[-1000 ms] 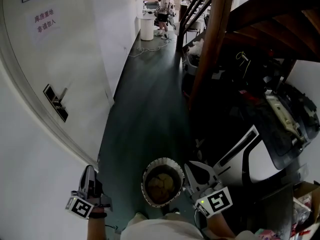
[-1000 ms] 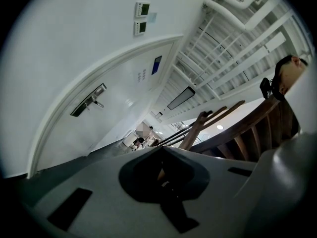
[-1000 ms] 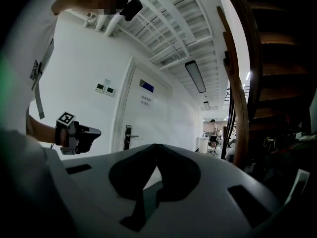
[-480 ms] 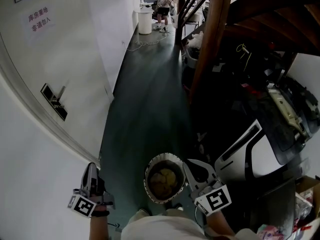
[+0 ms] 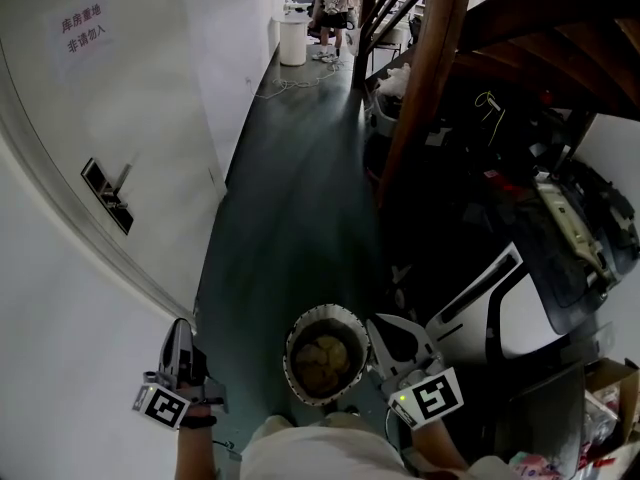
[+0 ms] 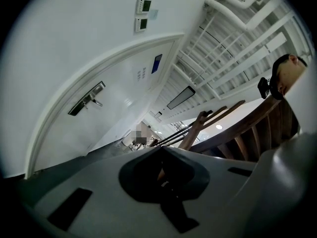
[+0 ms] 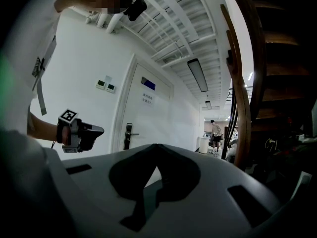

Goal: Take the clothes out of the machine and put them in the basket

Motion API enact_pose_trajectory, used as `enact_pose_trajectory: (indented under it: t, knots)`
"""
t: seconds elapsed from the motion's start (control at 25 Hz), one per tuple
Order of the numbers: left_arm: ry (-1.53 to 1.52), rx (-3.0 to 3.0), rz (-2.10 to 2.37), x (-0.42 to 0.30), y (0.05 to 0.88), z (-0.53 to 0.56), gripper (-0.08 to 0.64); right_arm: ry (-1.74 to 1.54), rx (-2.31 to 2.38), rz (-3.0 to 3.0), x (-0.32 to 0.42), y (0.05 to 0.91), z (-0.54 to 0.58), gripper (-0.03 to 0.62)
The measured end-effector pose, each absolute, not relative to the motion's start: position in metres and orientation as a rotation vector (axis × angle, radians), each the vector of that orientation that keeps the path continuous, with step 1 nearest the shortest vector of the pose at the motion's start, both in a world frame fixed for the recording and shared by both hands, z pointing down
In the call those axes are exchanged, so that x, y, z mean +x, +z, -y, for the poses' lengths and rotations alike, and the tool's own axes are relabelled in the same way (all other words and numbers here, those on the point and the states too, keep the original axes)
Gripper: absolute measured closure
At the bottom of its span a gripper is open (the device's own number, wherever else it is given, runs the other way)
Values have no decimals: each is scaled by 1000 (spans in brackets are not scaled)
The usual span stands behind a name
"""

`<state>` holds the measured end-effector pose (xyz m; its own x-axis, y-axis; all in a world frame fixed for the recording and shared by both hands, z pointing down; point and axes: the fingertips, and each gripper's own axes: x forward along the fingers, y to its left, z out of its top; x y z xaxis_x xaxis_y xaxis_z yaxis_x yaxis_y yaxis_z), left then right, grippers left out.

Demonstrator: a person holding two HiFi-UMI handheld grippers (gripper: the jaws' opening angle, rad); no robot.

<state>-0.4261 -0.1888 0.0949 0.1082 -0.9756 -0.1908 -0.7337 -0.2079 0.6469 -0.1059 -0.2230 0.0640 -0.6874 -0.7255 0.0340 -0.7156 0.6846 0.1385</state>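
While 2 closed grippers [image 5: 180, 326] [image 5: 376, 324] hover, 1 basket [image 5: 296, 340] stands.

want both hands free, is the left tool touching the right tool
Apart. Head view shows left tool and right tool either side of the round white basket.

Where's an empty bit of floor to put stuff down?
The long dark floor between the white door wall and the wooden post is bare. It's crowded under the stairs, and near the basket beside the white machine.
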Motion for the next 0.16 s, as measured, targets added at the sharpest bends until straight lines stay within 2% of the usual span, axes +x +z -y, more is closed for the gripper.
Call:
enact_pose_trajectory:
  t: [0.16]
  knots:
    - [-841,1987,1665,-424,99,187,546,-181,1192,2807,-106,63,223,580]
